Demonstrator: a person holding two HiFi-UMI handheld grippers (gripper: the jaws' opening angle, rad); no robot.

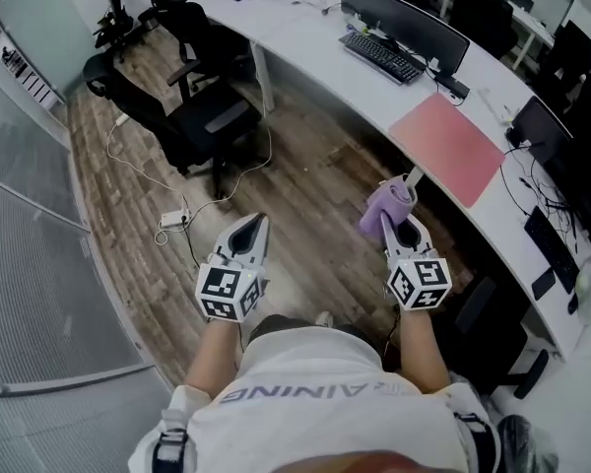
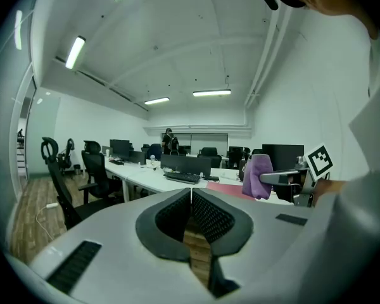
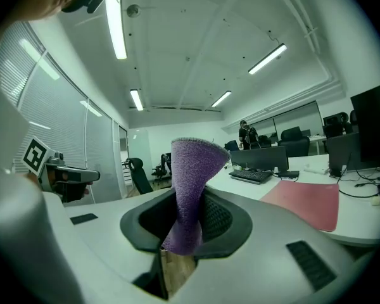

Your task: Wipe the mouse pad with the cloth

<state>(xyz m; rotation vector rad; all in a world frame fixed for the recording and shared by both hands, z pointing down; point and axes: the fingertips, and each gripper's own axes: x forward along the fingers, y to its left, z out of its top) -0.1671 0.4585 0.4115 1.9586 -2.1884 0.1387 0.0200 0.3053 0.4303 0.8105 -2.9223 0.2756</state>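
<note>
— So where's the purple cloth?
— Clamped in the right gripper, above the floor — apart from the pink mouse pad on the desk. Left gripper: jaws together, empty.

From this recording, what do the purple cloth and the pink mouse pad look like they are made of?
The cloth looks like a soft napped fabric, likely microfibre or fleece: its surface is fuzzy and it bunches and twists. The mouse pad is a thin, flat, matte sheet, perhaps fabric-topped or leatherette. It shows no shine, and its texture is too small to tell.
</note>
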